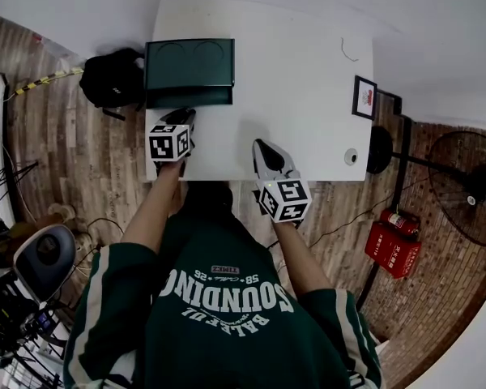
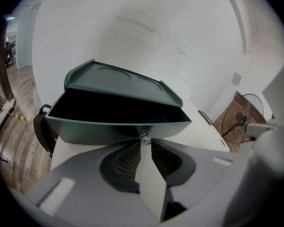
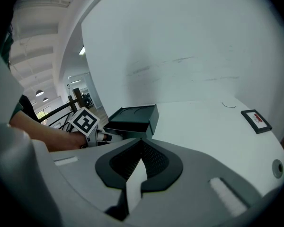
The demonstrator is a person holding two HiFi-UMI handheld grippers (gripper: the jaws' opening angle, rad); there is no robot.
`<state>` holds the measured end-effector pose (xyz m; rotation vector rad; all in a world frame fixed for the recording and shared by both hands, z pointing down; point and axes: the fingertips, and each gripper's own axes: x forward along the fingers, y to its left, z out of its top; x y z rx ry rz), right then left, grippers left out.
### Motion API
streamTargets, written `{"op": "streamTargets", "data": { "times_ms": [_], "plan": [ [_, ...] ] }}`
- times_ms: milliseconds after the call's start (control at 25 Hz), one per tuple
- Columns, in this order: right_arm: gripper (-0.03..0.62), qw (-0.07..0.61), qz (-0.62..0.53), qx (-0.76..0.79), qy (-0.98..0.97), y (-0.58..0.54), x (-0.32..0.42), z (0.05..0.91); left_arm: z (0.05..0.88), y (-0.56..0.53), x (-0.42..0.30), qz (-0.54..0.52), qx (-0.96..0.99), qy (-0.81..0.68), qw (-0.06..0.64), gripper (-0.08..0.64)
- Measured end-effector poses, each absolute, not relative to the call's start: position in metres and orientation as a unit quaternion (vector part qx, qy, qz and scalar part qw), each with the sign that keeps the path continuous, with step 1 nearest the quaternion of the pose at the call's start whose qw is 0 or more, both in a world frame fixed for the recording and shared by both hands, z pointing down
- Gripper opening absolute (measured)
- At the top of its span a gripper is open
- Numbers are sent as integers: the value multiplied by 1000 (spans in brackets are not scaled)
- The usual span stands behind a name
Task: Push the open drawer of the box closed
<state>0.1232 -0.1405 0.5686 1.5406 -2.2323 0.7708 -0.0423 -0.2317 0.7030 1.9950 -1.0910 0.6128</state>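
Box: the dark green rectangular box [image 1: 190, 61] stands at the far left corner of the white tabletop [image 1: 308, 71], close to its left edge.
Drawer: its dark green drawer [image 2: 113, 129] is pulled out toward the person and is empty as far as its dark inside shows; 1 small silver knob [image 2: 143, 138] sits mid-front.
Left tool: the left tool [image 2: 145, 146] points down at the drawer front, jaws slightly spread, with the knob right at their tips; they do not visibly pinch it.
Right tool: the right tool [image 3: 141, 143] hovers over bare tabletop, well apart from the box, jaws pressed together on nothing.
Handling: the box looks light and stiff, so it may well skate on the smooth tabletop when shoved; the drawer probably slides freely.
Where to push: flat on the front panel, at or just beside the knob, so that the drawer runs straight and does not jam askew.
Around: a black backpack [image 1: 112, 78] lies on the wooden floor beside the box; a small black-framed card [image 1: 364, 97] lies at the tabletop's right edge.
In the way: nothing stands between the left tool and the drawer.
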Motion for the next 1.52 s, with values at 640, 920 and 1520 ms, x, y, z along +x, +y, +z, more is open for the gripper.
{"op": "streamTargets", "data": {
  "times_ms": [640,920,1520],
  "plan": [
    [0,169,272,557,-766,-153,122,569,705,-267,-42,227,785,-421,393,124],
    [0,170,273,565,-760,-166,113,564,705,-281,-46,223,786,-414,401,124],
    [0,145,255,563,-772,-185,130,547,691,-264,-49,203,788,-415,407,137]
  ]
}}
